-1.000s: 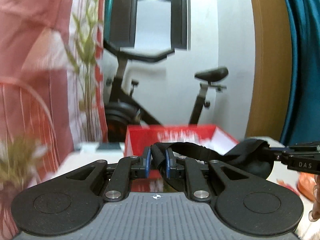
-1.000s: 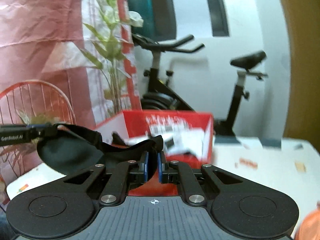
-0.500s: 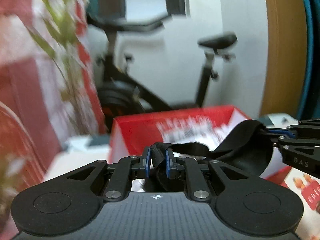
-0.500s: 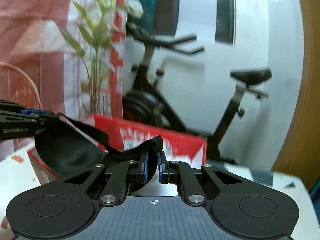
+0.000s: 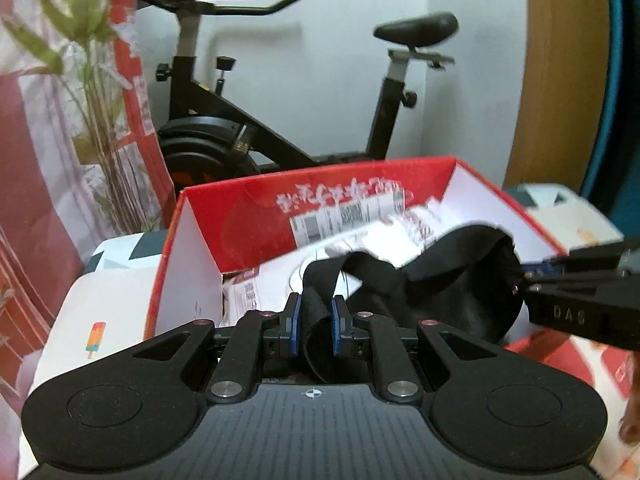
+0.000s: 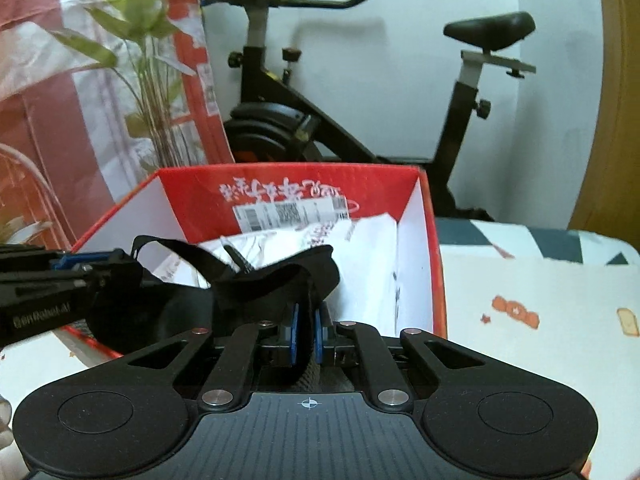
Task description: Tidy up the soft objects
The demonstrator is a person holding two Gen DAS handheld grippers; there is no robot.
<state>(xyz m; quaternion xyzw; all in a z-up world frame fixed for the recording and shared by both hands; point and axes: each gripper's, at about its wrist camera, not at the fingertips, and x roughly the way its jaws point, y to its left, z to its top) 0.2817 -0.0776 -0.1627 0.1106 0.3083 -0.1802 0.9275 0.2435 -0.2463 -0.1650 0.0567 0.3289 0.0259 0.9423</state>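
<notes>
Black sleep mask [image 5: 452, 280], soft, with elastic strap, is held stretched between both tongs above the open red cardboard box [image 5: 248, 216]. Left tongs [image 5: 314, 326] are clenched on the strap end, which is pinched between the blue pads. Right tongs [image 6: 306, 334] are clenched on the opposite edge of the mask fabric [image 6: 280, 280]; in the left wrist view they [image 5: 532, 276] are seen entering from the right edge, tips at the mask's cup. Box interior is white, its far wall red with white lettering and a barcode label; white printed packets [image 6: 368, 256] are lain inside. Box is set on a worktop [image 6: 540, 292] covered by a white patterned cloth. Behind it are recorded an exercise bike [image 6: 360, 92], a leafy plant [image 6: 136, 40] and a red-and-white curtain [image 5: 28, 152].
</notes>
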